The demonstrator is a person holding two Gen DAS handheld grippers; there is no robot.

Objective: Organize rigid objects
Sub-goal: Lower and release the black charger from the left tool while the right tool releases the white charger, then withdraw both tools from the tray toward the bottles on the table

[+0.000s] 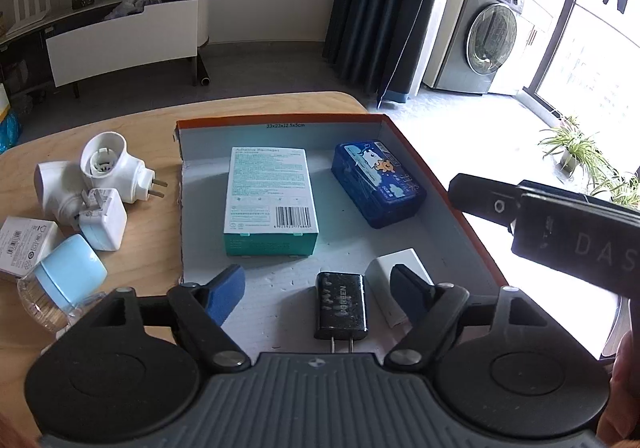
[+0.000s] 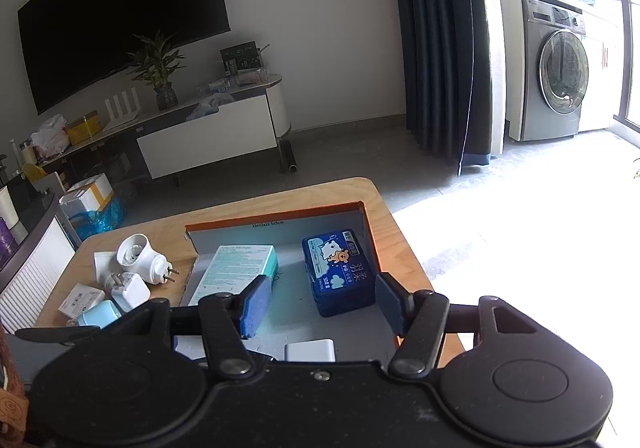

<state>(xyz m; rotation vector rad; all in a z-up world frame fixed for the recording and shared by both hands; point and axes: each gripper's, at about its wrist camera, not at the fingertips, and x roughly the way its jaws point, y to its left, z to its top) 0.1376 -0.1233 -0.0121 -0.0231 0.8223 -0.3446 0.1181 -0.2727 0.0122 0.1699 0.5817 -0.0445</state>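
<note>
— Where the black charger (image 1: 341,306) lies flat on the box floor, how does it sit to the left gripper (image 1: 318,294)?

— Between the two spread fingers, nearer the right-hand one, touching neither. Its prongs point back toward the gripper body. The jaws stand wide and hold nothing.

— And the right gripper (image 2: 320,302)?

— Also spread wide, empty, hanging above the near part of the box (image 1: 440,184). The blue tissue pack (image 2: 340,272) shows between its fingers, farther off and lower.

— What hems the charger in?

— A white adapter (image 1: 394,280) lies just beside it on the right, partly behind the blue pad (image 1: 410,298). The orange-edged wall runs along the right side beyond that. Ahead, bare grey floor separates it from the teal bandage box (image 1: 272,204) and the tissue pack.

— Outside the box?

— On the wooden table (image 1: 152,248) to the left: two white round plug adapters (image 1: 110,168), a white cube charger (image 1: 103,218), a small white carton (image 1: 24,244), and a clear jar with a pale blue lid (image 1: 68,276), all crowded together.

— How does the charger look?

— Black, squarish, glossy, with pale lettering across its top face.
</note>
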